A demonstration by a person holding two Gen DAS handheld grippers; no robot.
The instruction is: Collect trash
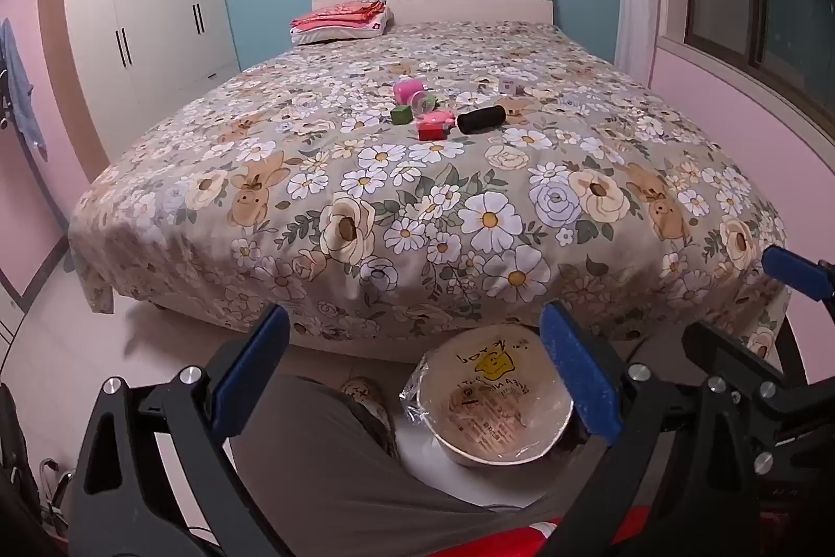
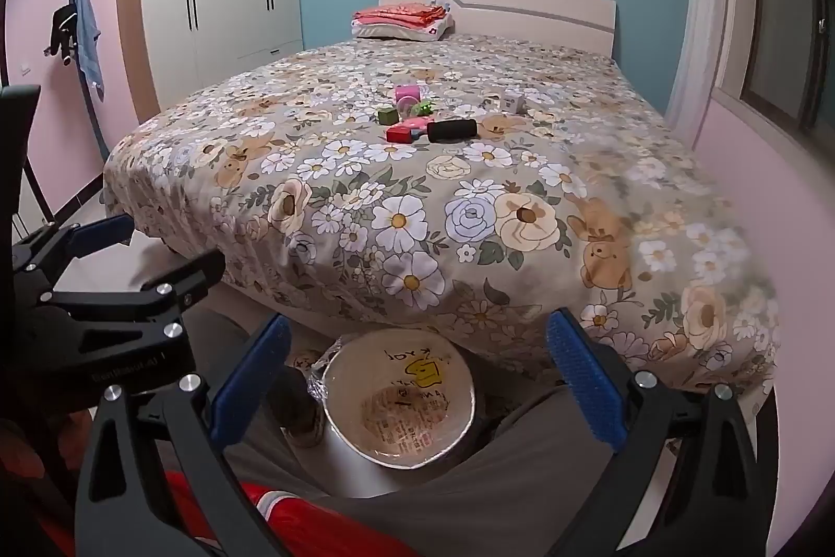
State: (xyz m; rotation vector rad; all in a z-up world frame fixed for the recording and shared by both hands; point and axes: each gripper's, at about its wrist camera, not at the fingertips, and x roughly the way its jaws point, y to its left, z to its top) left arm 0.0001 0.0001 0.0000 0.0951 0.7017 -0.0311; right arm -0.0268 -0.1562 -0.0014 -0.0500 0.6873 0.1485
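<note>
Both grippers — left gripper (image 1: 417,374), right gripper (image 2: 417,379) — jaws released, empty, over a bag-lined bin (image 2: 399,405) with unreadable print.

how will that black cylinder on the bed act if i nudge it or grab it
The black cylinder lies on its side, so a nudge would probably roll it, though the soft bedspread may slow it. Its matte surface looks foam-like, so it is likely light and grippy rather than slippery.

Small clutter mid-bed: black cylinder (image 1: 481,119); pink roll (image 1: 408,89); green cube (image 1: 402,114); red-pink box (image 1: 433,128); lined bin (image 1: 496,405) on floor.
</note>
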